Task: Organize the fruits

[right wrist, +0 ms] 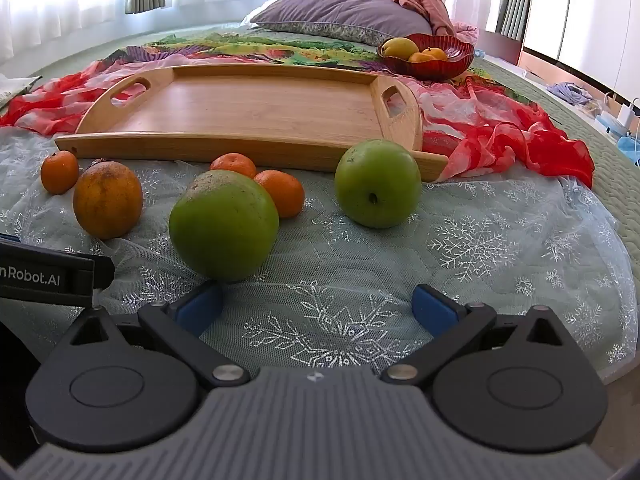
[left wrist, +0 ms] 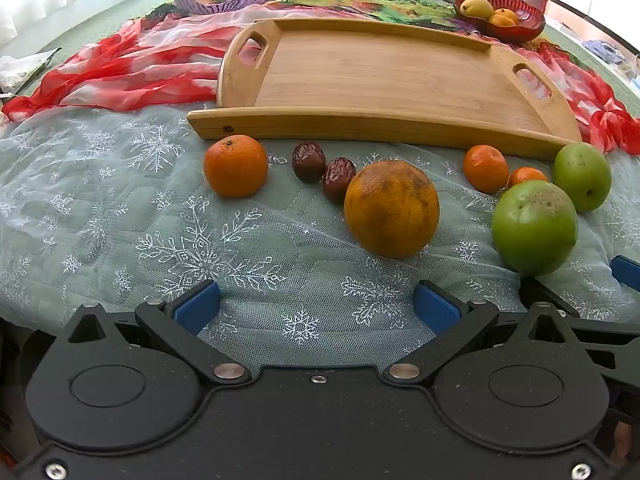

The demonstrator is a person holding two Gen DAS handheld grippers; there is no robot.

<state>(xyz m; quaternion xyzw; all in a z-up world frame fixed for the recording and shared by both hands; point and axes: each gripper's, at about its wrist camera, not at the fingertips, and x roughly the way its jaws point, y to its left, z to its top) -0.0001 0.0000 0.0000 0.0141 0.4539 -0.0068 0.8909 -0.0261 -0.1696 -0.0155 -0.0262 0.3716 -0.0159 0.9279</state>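
Fruit lies on the snowflake cloth before an empty wooden tray (left wrist: 384,76) (right wrist: 248,108). In the left wrist view: a mandarin (left wrist: 236,165), two red dates (left wrist: 308,161), a big mottled orange (left wrist: 391,208), two small mandarins (left wrist: 485,168) and two green apples (left wrist: 534,227). In the right wrist view: the big orange (right wrist: 107,205), the near apple (right wrist: 223,224), the far apple (right wrist: 377,183) and mandarins (right wrist: 280,192). My left gripper (left wrist: 318,308) is open and empty, short of the big orange. My right gripper (right wrist: 318,308) is open and empty, its left finger (right wrist: 200,306) close to the near apple.
A red bowl (left wrist: 532,20) (right wrist: 452,60) holding a yellow fruit and mandarins sits behind the tray at the right. Red and colourful scarves (left wrist: 132,72) lie around the tray. Pillows (right wrist: 340,12) lie at the back. The bed's edge (right wrist: 616,364) falls off at the right.
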